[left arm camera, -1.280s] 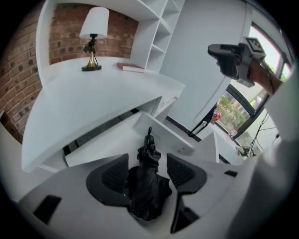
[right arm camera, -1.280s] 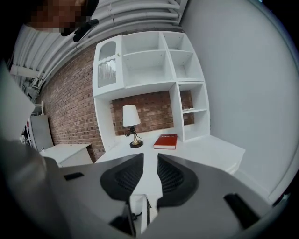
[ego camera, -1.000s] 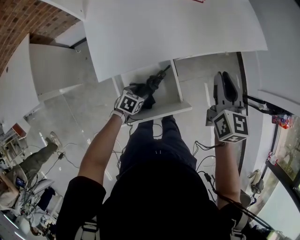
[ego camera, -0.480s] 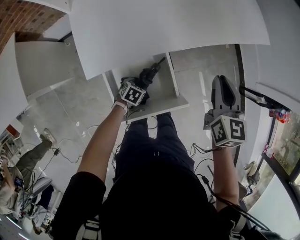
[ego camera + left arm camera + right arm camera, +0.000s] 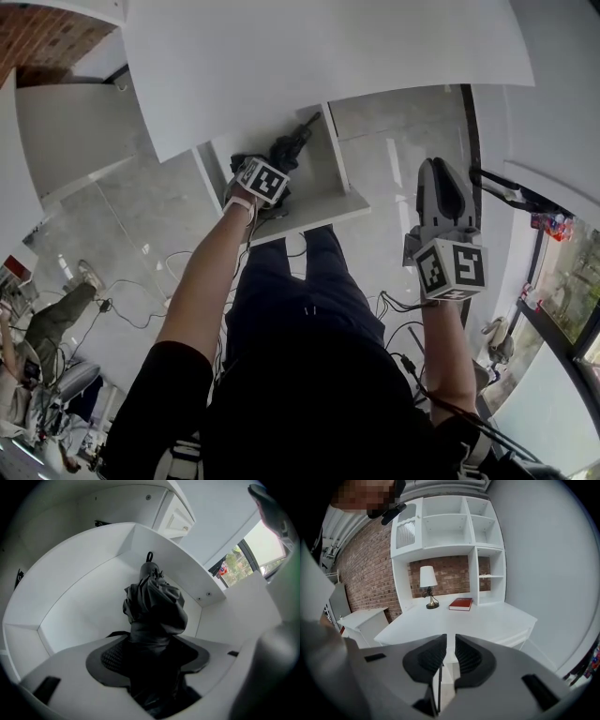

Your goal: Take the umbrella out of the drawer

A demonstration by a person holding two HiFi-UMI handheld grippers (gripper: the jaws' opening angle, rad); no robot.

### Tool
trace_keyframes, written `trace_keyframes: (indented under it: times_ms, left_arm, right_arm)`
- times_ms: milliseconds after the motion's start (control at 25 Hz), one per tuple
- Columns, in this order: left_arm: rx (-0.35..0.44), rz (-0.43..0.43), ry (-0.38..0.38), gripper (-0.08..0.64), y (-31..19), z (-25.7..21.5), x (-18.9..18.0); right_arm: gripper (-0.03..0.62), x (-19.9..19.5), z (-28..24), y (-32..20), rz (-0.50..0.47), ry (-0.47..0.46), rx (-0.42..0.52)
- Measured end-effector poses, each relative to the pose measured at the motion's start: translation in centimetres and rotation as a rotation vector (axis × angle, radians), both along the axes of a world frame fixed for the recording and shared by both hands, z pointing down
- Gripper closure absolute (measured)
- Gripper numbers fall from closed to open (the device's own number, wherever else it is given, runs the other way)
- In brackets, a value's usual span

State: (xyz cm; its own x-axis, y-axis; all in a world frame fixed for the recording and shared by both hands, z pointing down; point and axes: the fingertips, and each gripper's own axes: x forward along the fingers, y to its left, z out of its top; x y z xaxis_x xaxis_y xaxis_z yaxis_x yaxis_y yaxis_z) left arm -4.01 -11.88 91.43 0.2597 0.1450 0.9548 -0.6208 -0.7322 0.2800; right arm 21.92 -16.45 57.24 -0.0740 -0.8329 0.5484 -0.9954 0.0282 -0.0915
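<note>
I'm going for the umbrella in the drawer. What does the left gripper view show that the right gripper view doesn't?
Left gripper view only: the inside of the white drawer and the black folded umbrella between the wide jaws of the left gripper, which have just been opening and do not seem to press it yet. Right gripper view only: a desk top with a lamp and a red book, shelves, a brick wall; the jaws of the right gripper, just closing, leave a narrow empty gap. Both: white furniture, nothing more.
</note>
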Motion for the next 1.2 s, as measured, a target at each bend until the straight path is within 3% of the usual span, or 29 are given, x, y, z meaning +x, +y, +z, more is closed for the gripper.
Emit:
trace_keyframes:
  times_ms: [200,520,800,1200]
  left_arm:
    - [0.076,0.005,0.042,0.313,-0.4,-1.4,-0.1]
    - [0.24,0.004,0.152,0.316,-0.8,-6.0,-0.2]
    - [0.336,0.004,0.219,0.316,-1.4,-11.2,0.2]
    - [0.426,-0.111,0.312,0.316,-3.6,-20.9,-1.1]
  right_arm:
    - [0.541,-1.6,-0.4,0.0,-0.045,-0.012,0.009]
    - [0.549,-3.1,-0.8,0.7,-0.079,-0.033,0.016]
    - [0.549,-3.7,-3.0,0.4,-0.089,-0.031,0.067]
    - [0.551,-4.7,-7.3,-0.7,-0.098,-0.048,0.137]
